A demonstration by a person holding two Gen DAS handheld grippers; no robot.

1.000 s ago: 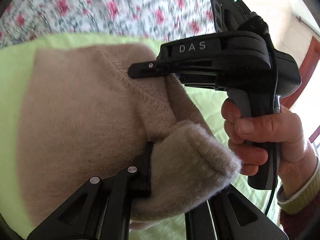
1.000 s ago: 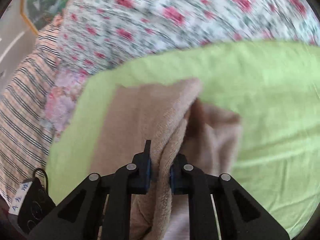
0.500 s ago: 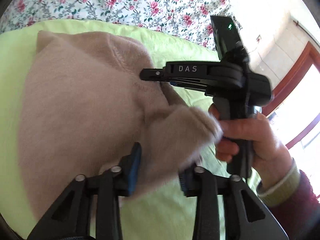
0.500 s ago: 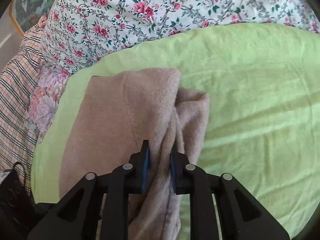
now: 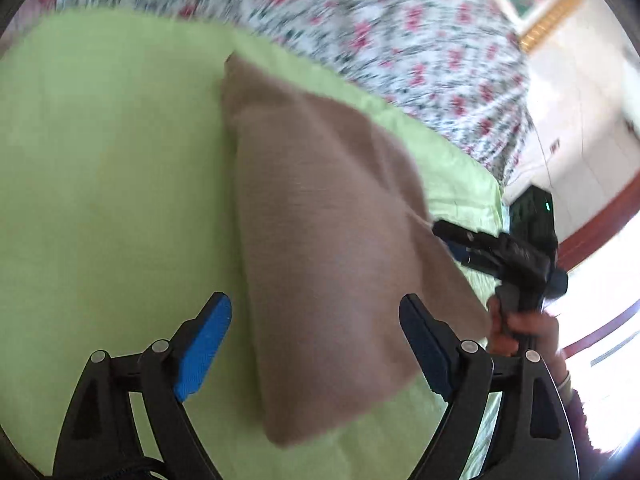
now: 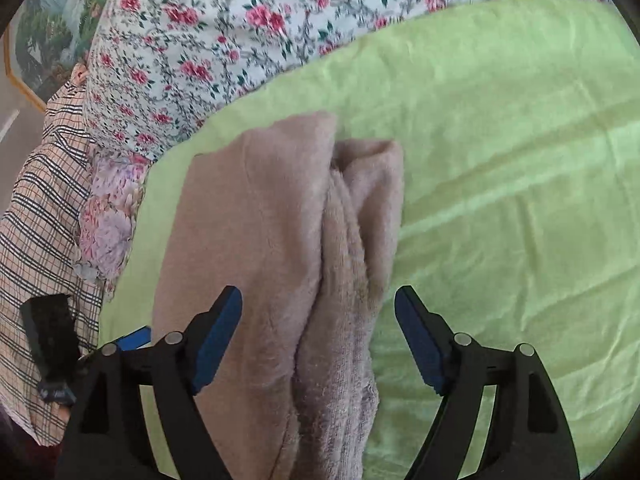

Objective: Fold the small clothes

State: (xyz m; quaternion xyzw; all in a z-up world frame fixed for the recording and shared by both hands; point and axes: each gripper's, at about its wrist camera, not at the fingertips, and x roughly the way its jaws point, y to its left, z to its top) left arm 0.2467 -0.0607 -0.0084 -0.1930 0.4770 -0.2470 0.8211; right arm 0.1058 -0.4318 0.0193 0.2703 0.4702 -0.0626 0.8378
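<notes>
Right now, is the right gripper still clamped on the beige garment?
No, the right gripper is wide open, the beige garment lying loose between its pads.

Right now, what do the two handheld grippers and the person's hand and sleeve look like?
Both grippers, left gripper and right gripper, are matte black linkages with silver pivot pins and blue ribbed pads. The person's bare hand shows a maroon sleeve with a pale cuff.

Both cams sit right behind their own fingers, looking down at a slant, pretty close up. The left wrist view faces across the green sheet (image 5: 100, 184) toward the floral blanket (image 5: 360, 28) and a bright wall on the right, and it's blurry. The right wrist view is sharp. The 2 views share the tan sweater (image 5: 328, 256) (image 6: 256, 224), sheet and blanket.
</notes>
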